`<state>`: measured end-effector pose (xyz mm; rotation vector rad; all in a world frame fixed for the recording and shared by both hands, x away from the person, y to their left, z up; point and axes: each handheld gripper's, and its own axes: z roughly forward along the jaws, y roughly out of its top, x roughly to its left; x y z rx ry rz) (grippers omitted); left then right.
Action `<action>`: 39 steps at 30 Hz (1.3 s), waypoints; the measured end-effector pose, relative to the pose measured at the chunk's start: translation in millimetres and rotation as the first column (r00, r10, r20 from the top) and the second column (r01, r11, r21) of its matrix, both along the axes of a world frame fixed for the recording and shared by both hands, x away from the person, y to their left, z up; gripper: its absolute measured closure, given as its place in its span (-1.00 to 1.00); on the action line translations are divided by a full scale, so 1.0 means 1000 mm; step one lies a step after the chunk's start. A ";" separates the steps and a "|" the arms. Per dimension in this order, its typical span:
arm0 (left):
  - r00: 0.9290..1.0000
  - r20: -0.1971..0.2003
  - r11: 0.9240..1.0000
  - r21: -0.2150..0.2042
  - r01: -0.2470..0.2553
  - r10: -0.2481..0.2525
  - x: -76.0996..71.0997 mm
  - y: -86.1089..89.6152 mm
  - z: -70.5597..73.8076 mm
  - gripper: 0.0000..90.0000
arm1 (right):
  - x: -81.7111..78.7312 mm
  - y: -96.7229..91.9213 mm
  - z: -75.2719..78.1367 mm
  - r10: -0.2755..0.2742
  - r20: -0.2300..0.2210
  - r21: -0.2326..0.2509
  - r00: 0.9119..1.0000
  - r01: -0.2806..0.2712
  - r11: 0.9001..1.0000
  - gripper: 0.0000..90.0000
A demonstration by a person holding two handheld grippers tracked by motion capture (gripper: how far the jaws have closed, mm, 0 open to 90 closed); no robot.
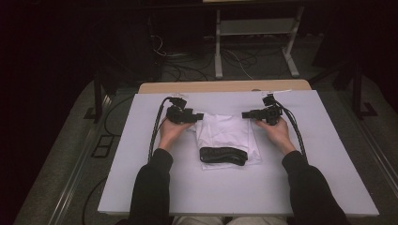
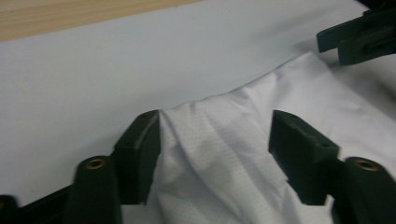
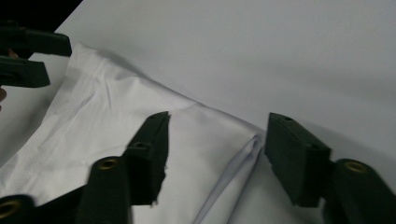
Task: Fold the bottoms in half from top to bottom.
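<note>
A folded cloth (image 1: 227,136) lies mid-table (image 1: 141,154), a band (image 1: 223,155) on its near edge.

The person wears black long sleeves (image 1: 152,187) and light trousers (image 1: 225,220). Each hand carries a black gripper: the left gripper (image 1: 199,116) and the right gripper (image 1: 245,114), each trailing a thick black cable (image 1: 157,123). The blocky black jaws have brass-coloured screw inserts (image 2: 95,163).
</note>
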<state>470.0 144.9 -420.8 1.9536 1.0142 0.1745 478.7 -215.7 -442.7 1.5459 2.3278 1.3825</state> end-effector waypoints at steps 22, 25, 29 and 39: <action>0.998 0.056 0.998 -0.060 0.017 -0.013 -0.029 0.018 0.030 -1.00 | -0.035 -0.009 0.042 0.087 0.089 -0.053 0.992 -0.083 0.995 -1.00; 0.998 0.062 0.998 -0.062 0.022 -0.019 -0.033 0.020 0.032 -1.00 | -0.043 -0.012 0.045 0.094 0.104 -0.054 0.990 -0.089 0.995 -1.00; 0.997 0.073 0.998 -0.065 0.026 -0.021 -0.040 0.022 0.033 -1.00 | -0.053 -0.017 0.049 0.100 0.117 -0.051 0.988 -0.094 0.994 -1.00; 0.998 0.069 0.997 -0.072 -0.002 0.007 -0.053 0.041 0.030 -1.00 | -0.072 -0.029 0.052 0.108 0.141 -0.068 0.984 -0.099 0.993 -1.00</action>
